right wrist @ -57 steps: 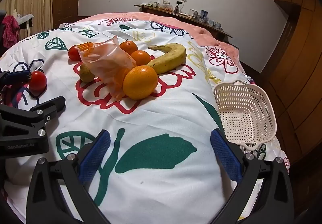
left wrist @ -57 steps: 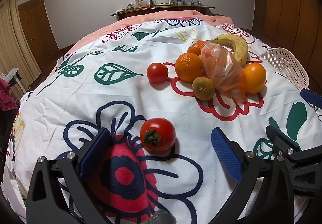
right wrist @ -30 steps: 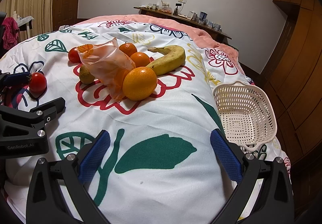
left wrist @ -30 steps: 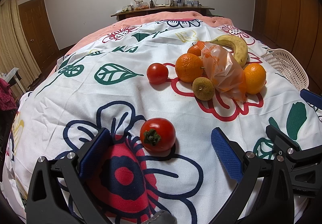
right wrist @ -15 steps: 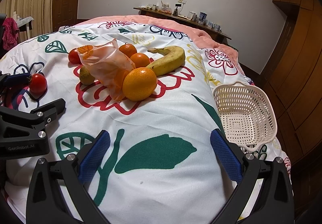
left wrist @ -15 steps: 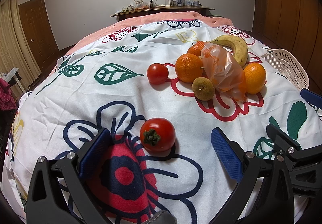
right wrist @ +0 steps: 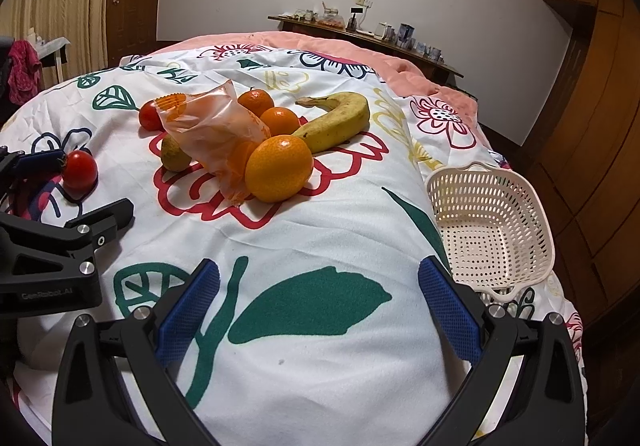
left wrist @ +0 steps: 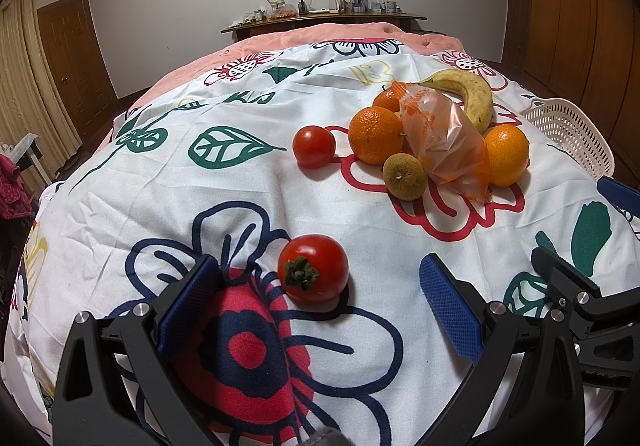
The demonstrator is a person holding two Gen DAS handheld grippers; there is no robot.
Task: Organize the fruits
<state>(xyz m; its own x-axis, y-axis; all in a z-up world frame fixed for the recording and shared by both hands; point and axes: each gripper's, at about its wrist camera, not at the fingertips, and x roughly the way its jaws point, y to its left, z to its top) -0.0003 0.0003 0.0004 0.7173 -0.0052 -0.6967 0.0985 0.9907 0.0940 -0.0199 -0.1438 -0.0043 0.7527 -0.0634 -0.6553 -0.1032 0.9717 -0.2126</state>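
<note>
At 12 o'clock of your left gripper [left wrist: 320, 294], the near tomato [left wrist: 313, 268] is sitting just ahead of wide-open, empty jaws; nothing is shifting since a second ago. Your right gripper [right wrist: 318, 304] is idling likewise, agape and empty, basket [right wrist: 490, 230] at 2 o'clock. No sorting begun.

A flower-printed bedspread [right wrist: 328, 230] carries tomatoes [left wrist: 313, 268], oranges [right wrist: 279, 168], a banana [right wrist: 340, 121], a plastic bag [right wrist: 208, 129] and a white basket [right wrist: 490, 230].

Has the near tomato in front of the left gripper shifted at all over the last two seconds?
No. The near tomato sits at the same spot on the red and navy flower print, between the open left gripper's fingers.
</note>
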